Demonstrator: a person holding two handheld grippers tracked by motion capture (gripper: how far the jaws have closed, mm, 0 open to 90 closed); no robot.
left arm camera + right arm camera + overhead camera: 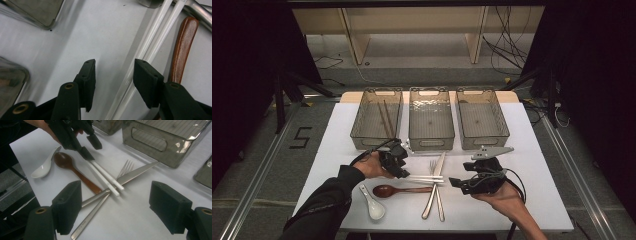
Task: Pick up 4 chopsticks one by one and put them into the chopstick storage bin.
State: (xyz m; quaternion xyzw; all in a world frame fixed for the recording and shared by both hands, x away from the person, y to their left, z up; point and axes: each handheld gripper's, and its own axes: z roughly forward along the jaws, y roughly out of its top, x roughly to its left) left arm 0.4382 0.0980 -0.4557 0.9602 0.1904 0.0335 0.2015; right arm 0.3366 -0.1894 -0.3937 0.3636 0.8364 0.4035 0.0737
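White surface (537, 200) below three clear bins: the left claw (113, 75), jaws apart, straddles the white chopsticks (150, 47) beside the wooden spoon (183, 47). One dark pair (387, 119) already lies in the left bin (362, 117); knife, fork and spoons remain unsorted, while the right claw (115, 210) waits open.

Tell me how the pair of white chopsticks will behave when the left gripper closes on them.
The two glossy white chopsticks look smooth, so they will probably be slippery between the left gripper jaws. Thin, straight and rigid-looking, they should stay stiff. Being two separate sticks lying side by side, one may well slide or roll away from the other when squeezed.
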